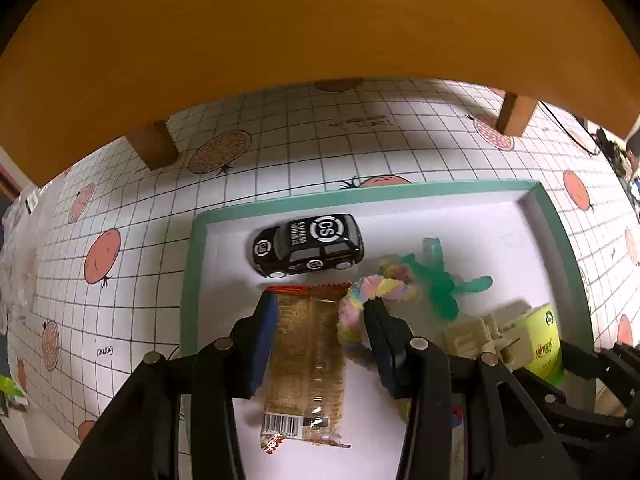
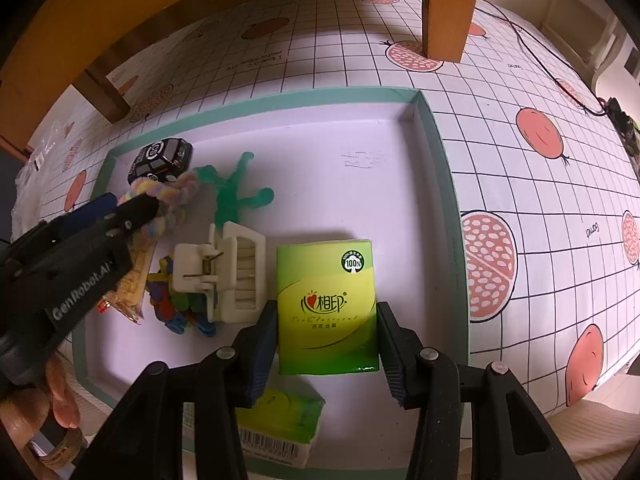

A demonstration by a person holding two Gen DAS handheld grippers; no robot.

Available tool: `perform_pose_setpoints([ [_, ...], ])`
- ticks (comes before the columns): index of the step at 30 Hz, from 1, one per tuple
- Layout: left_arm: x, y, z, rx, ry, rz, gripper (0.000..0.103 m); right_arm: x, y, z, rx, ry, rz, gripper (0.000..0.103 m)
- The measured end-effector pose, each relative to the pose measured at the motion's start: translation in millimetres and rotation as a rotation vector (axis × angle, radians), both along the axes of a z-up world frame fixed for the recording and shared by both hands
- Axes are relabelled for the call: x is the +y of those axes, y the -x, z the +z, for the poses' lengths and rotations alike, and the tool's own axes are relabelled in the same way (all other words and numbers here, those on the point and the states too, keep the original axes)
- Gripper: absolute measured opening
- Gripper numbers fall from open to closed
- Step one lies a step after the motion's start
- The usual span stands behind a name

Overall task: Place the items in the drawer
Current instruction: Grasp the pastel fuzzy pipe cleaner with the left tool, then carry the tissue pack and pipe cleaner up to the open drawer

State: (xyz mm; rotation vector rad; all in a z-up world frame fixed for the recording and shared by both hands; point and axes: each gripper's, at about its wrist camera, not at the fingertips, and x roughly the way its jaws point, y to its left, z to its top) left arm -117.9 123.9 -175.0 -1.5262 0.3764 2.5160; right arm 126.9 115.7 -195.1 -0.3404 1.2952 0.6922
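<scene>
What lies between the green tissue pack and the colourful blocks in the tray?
The white hair clip lies there, beside the green tissue pack and partly over the colourful blocks. The right wrist view shows this.

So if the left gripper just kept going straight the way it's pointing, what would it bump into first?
Probably the biscuit packet, which already lies between the open fingers of the left gripper. Past that sits the black toy car, near the tray's far wall. Depth is hard to judge in this fisheye view.
</scene>
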Motion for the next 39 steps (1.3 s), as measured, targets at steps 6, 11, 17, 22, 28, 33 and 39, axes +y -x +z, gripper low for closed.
perform_pose_setpoints([
  [6, 1, 0, 3, 0.012, -0.030, -0.029, 0.016, 1, -2, -1, 0.001, -0.001, -0.011, 0.050],
  [11, -6, 0, 7, 0.008, -0.109, -0.011, 0.010, -4, -6, -1, 0.005, -0.004, -0.039, 0.050],
  [17, -22, 2, 9, -0.016, -0.199, 0.063, 0.008, -5, -5, 0, 0.005, -0.020, -0.043, 0.050],
  [22, -42, 5, 9, -0.044, -0.306, 0.154, 0.008, -6, -7, 5, -0.004, -0.049, -0.058, 0.049],
  [28, -57, 4, 15, -0.046, -0.397, 0.216, 0.007, -1, -9, 14, -0.030, -0.089, -0.085, 0.049],
  [33, -63, 2, 23, -0.048, -0.446, 0.235, 0.007, -15, -13, 30, -0.055, -0.147, -0.099, 0.049],
  [39, -61, -7, 46, -0.010, -0.471, 0.209, 0.007, -15, -9, 59, -0.105, -0.256, -0.108, 0.049],
])
